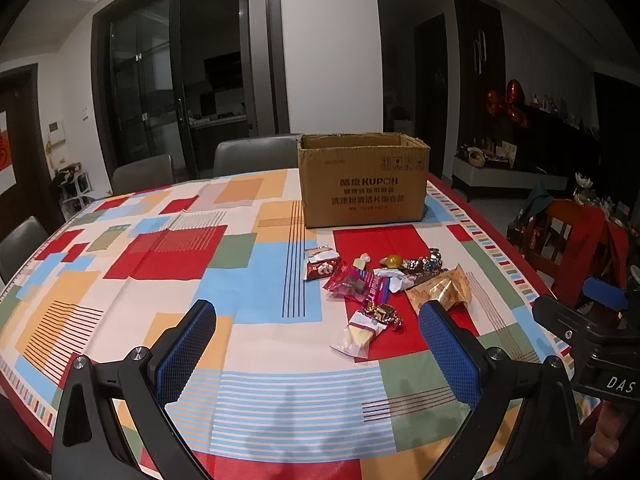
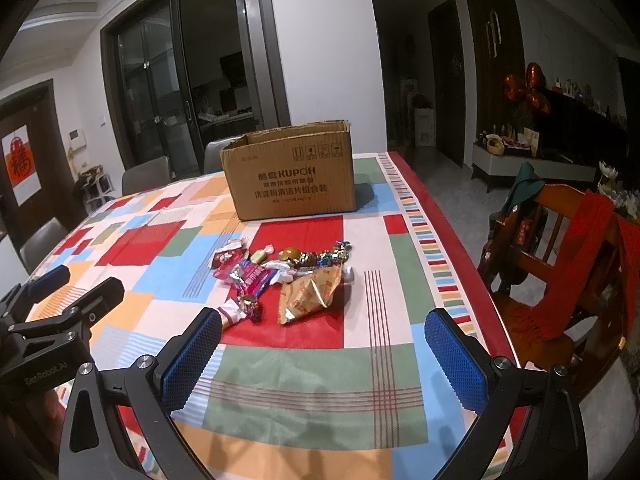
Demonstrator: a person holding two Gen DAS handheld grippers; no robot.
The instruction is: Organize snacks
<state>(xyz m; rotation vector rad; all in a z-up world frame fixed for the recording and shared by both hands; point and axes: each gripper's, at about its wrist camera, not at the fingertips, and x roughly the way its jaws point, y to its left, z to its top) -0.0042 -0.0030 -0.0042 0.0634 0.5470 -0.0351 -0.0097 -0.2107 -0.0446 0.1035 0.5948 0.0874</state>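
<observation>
A pile of wrapped snacks [image 1: 384,280] lies on the patterned tablecloth, in front of an open cardboard box [image 1: 362,180]. The pile holds a gold packet [image 1: 440,290], a pink packet [image 1: 354,282], a red packet [image 1: 320,266] and a clear packet [image 1: 356,334]. My left gripper [image 1: 316,320] is open and empty, short of the pile. In the right wrist view the box [image 2: 292,172] stands behind the pile [image 2: 284,276], with the gold packet [image 2: 310,294] nearest. My right gripper [image 2: 324,328] is open and empty, short of the pile.
The table [image 1: 120,280] has grey chairs [image 1: 256,156] along its far side. A wooden chair with a red cloth [image 2: 568,264] stands off the right edge. The other gripper shows at each view's side, the right one [image 1: 592,332] and the left one [image 2: 52,312].
</observation>
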